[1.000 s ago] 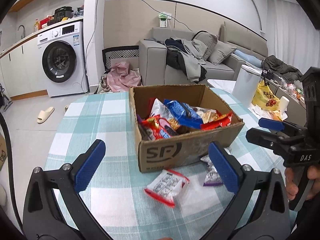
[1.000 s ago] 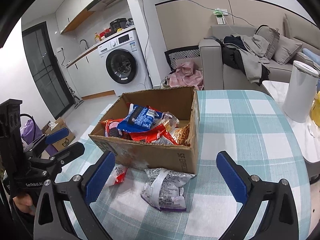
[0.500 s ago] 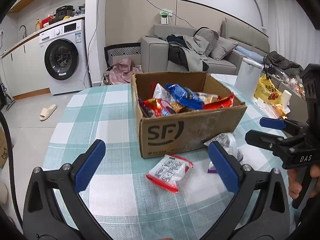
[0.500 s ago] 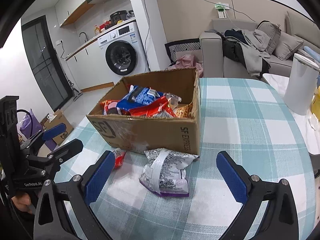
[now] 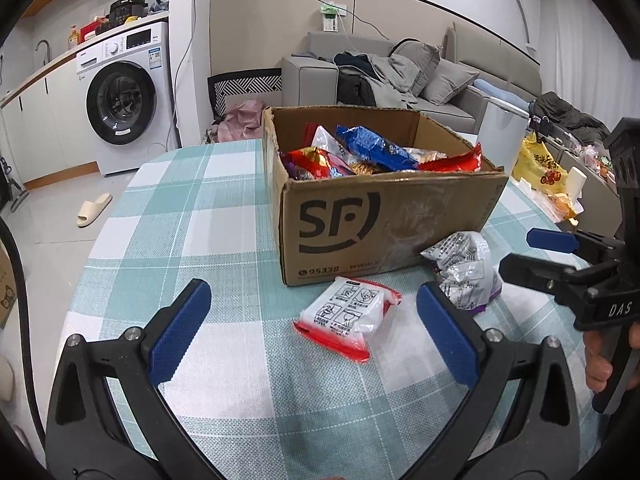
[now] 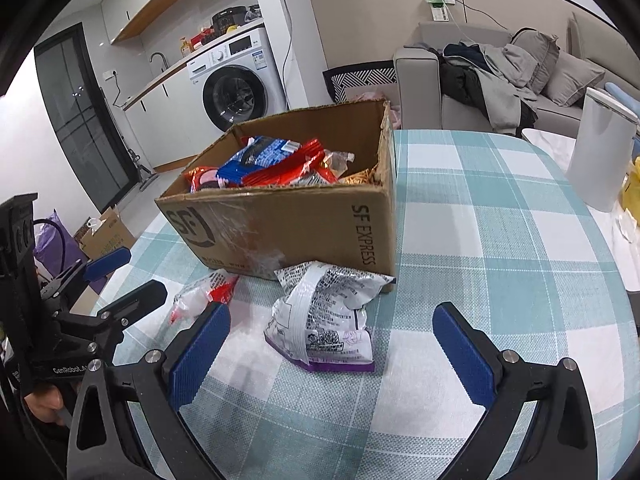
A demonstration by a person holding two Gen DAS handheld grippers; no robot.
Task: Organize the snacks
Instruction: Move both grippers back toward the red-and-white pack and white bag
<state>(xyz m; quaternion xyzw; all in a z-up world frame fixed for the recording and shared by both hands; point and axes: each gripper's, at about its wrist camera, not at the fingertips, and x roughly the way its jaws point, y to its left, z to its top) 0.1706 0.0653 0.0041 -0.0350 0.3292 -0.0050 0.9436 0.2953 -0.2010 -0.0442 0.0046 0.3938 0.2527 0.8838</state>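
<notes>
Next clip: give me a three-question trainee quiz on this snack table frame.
1. True or false: the red-edged packet lies inside the box.
2. Which packet lies ahead of the right gripper? A) blue packet B) purple-edged packet C) yellow bag
3. Fill in: both the left gripper and the right gripper have their jaws ____.

Key: 1. False, it lies on the table in front of the box. 2. B. 3. Open, holding nothing.
</notes>
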